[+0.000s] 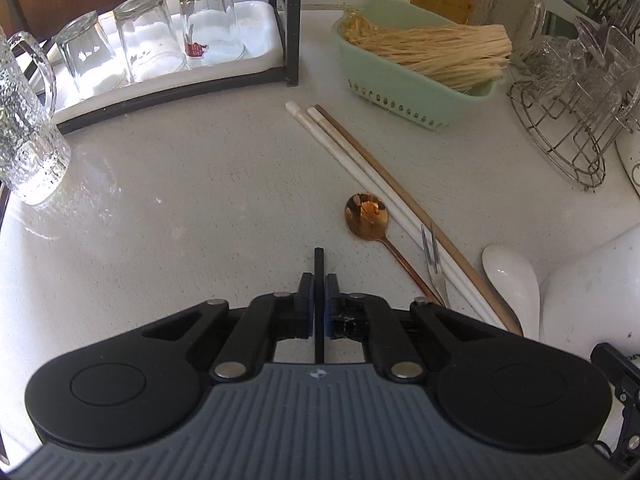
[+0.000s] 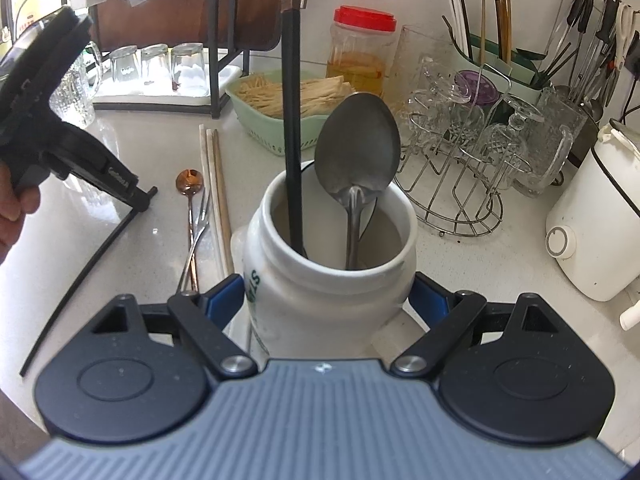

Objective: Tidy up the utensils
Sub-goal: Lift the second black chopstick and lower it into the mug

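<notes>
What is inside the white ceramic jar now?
Inside the white jar stand a grey metal spoon, bowl up, and a black chopstick. The jar wall hides their lower ends.

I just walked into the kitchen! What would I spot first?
Probably the white jar right between the right gripper fingers, with a big grey spoon and a black chopstick standing in it. Beside it on the counter lies a shiny copper spoon, and the left gripper pinches another black chopstick.

Speckled countertop (image 1: 180, 200), chopsticks (image 1: 360, 168), copper spoon (image 1: 366, 214) (bowl up), green basket (image 1: 400, 92)
</notes>
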Demonstrator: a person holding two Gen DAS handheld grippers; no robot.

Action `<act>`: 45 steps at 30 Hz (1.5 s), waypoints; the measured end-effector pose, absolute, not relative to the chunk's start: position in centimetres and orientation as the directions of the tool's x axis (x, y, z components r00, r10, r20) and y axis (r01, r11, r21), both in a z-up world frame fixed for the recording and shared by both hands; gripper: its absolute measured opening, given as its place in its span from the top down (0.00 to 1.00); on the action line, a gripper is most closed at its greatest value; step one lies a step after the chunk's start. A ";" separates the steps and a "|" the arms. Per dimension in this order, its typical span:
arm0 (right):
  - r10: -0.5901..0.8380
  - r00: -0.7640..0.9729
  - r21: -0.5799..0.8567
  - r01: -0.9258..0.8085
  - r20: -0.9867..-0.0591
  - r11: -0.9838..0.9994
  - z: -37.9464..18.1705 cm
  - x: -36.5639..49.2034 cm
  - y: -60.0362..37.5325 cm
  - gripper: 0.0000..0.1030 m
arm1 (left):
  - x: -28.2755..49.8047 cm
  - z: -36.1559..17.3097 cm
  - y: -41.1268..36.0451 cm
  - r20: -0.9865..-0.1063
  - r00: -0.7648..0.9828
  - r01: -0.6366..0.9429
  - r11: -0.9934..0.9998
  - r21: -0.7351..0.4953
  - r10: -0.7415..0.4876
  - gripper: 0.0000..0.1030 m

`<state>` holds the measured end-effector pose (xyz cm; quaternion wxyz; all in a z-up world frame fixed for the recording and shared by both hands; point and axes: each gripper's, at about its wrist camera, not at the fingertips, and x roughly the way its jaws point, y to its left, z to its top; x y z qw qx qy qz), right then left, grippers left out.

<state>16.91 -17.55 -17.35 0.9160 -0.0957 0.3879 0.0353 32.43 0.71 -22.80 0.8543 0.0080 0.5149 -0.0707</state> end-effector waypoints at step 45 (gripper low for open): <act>0.110 0.738 -0.116 -0.247 -0.666 0.962 -17.8 15.6 -19.0 0.13 | 16.5 -7.6 -3.6 -0.697 0.630 0.202 0.939 -0.279 -0.342 0.95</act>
